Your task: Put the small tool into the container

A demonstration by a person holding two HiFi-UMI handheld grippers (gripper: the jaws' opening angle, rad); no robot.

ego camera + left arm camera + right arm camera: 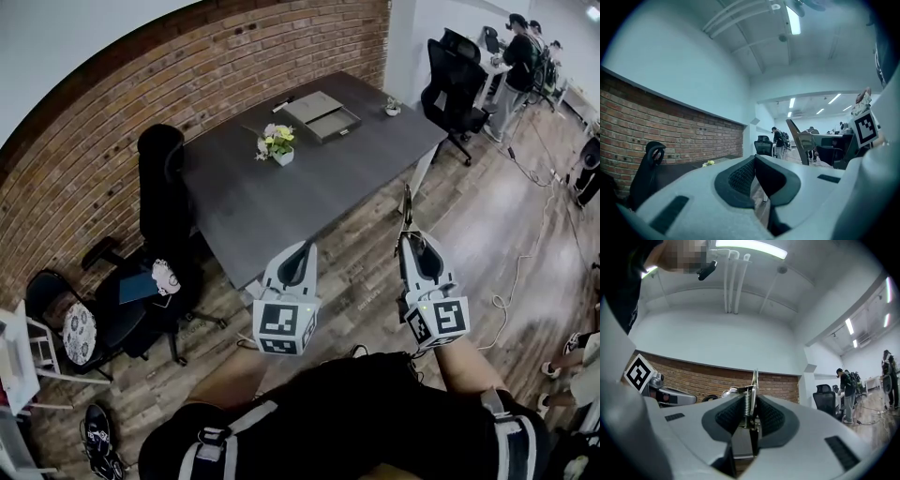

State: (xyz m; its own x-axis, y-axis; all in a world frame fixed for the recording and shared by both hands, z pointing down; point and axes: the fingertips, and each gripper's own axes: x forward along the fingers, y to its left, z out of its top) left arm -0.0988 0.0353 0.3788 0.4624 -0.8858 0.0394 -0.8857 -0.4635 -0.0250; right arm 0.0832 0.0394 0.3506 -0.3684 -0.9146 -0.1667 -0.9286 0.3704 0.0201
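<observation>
The right claw is clamped on the tool, a thin metal piece with a small coil spring. In the right gripper view the tool stands upright between the two dark pads, and its narrow tip rises above the right claw. The left claw has its jaws together at the tips. In the left gripper view nothing sits between the jaws of the left claw, and only floor shows through the slit lower down.

Both claws are held in the air over the wooden floor, off the near edge of the counter, with the right one just off the near right side. The tool is well apart from the container. This is a grey open box that lies on the counter near the far corner, close to the edge along the brick wall. A small pot of flowers stands on the counter near the same edge, nearer the middle than the container. A black chair stands at the counter's left end.
</observation>
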